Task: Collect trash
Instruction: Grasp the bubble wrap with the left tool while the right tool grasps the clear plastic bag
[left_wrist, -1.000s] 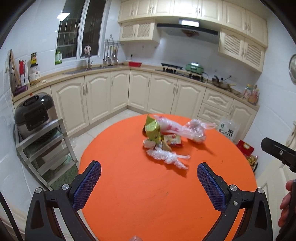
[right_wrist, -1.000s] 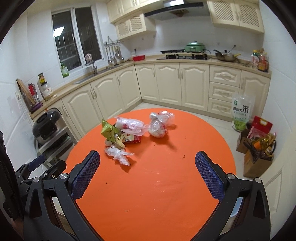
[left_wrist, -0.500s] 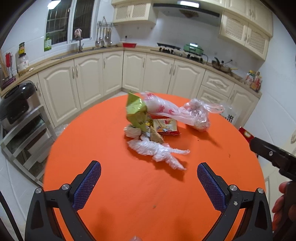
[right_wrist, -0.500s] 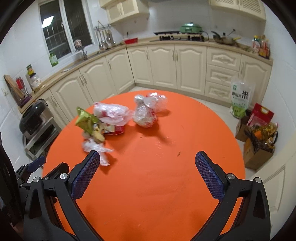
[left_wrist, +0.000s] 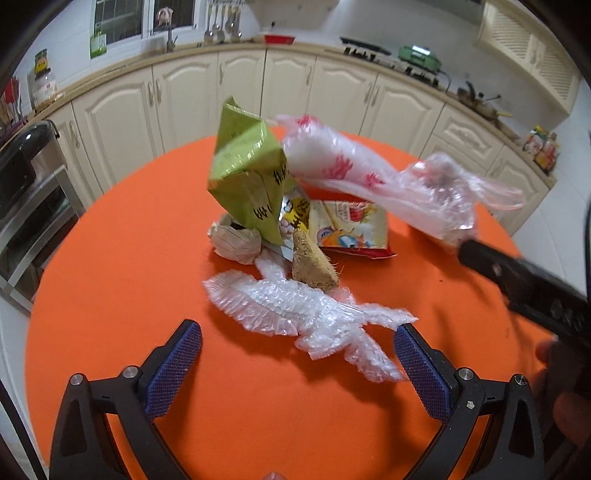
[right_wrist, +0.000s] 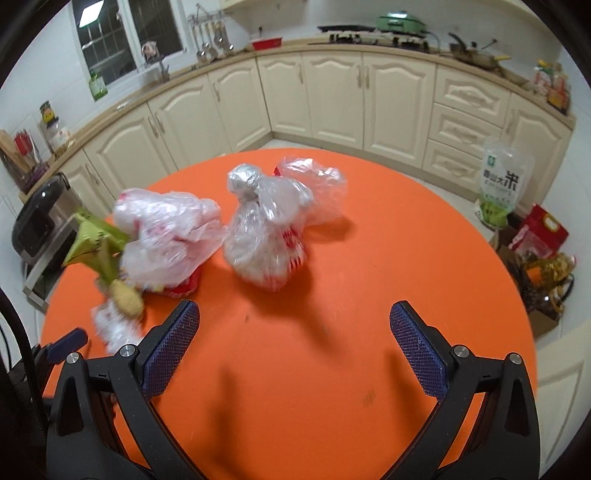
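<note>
Trash lies on the round orange table (left_wrist: 129, 258). In the left wrist view a crumpled clear plastic wrap (left_wrist: 295, 314) lies just ahead of my open, empty left gripper (left_wrist: 295, 358). Behind it are a green snack bag (left_wrist: 247, 173), a crumpled paper ball (left_wrist: 232, 242), a brown wedge (left_wrist: 310, 266), a red snack packet (left_wrist: 351, 229) and a white plastic bag with red print (left_wrist: 343, 166). In the right wrist view my right gripper (right_wrist: 295, 343) is open and empty, short of a tied clear bag (right_wrist: 266, 236). The white bag (right_wrist: 166, 229) and green bag (right_wrist: 96, 240) lie left of it.
Cream kitchen cabinets (right_wrist: 332, 96) and a counter run behind the table. A rice cooker (left_wrist: 18, 162) sits on a metal rack at the left. A rice sack (right_wrist: 502, 184) and red boxes (right_wrist: 539, 236) stand on the floor at the right. My right gripper (left_wrist: 524, 284) shows in the left wrist view.
Both grippers have moved forward and down toward the trash pile, which now looks much larger. Both stay open and hold nothing.
</note>
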